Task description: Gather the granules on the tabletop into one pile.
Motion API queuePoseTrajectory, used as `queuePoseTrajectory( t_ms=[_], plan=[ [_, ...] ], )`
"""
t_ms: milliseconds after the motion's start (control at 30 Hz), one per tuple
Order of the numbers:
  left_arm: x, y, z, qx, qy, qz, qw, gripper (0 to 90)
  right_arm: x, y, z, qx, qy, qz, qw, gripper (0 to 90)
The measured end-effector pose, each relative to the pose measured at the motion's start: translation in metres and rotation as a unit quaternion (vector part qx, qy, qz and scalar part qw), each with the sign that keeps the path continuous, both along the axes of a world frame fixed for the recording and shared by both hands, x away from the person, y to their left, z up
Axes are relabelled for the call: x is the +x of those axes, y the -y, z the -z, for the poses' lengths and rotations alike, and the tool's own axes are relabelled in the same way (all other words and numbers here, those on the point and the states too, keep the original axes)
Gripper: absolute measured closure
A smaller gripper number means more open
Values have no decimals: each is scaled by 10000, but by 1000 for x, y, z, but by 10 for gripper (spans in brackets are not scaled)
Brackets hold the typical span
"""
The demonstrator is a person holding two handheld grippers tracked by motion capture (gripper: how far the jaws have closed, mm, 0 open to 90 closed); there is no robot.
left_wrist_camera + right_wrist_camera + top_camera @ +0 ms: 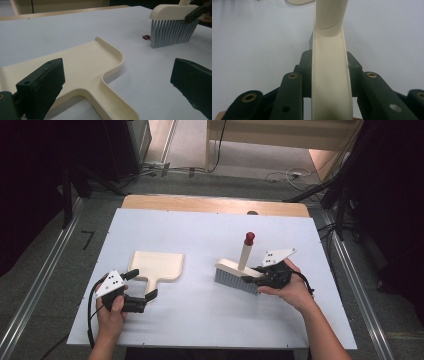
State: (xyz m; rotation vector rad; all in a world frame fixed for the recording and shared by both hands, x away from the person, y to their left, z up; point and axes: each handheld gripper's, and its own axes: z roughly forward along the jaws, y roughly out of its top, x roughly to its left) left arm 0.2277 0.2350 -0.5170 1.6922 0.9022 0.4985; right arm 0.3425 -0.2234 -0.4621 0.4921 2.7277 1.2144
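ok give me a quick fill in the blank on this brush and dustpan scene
1. The right claw is shut on the ____ of the brush, not its handle.
2. The knob on top of the brush handle is ____ in colour.
3. The left claw is open around the dustpan's ____.
4. A small dark crumb lies on the table beside the brush's ____.

Missing words: head; red; handle; bristles

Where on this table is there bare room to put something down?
The far strip behind the dustpan and brush, and the near strip between the hands, are bare. It is tight between pan and brush, where a small crumb lies.
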Motion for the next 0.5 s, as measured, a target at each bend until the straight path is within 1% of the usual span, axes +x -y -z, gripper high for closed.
queuePoseTrajectory(
  t_ms=[67, 100, 200, 267, 300, 367, 400, 467, 500],
  plan=[
    [0, 0, 0, -4, -4, 0, 10000, 0, 1, 0, -2, 0, 51, 62, 10000, 649],
    [0, 0, 0, -1, -5, -4, 10000, 0, 0, 0, -3, 11, 17, 59, 10000, 649],
    [0, 0, 0, 1, -7, -2, 10000, 0, -6, 2, -9, 68, 58, 87, 9999, 648],
    [0, 0, 0, 1, -8, 4, 10000, 0, -12, 7, -15, 143, 89, 217, 9996, 648],
    [0, 0, 0, 6, -5, 3, 10000, 0, -14, 10, -18, 184, 129, 333, 9992, 648],
    [0, 0, 0, 5, -7, 4, 10000, 0, -19, 17, -23, 225, 232, 718, 9969, 648],
    [0, 0, 0, 9, -10, 1, 10000, 0, -21, 21, -25, 255, 264, 935, 9949, 648],
    [0, 0, 0, 11, -9, 3, 10000, 0, -25, 31, -27, 342, 271, 1351, 9899, 648],
    [0, 0, 0, 10, -9, 2, 10000, 0, -26, 35, -27, 324, 346, 1523, 9872, 648]
  ],
)
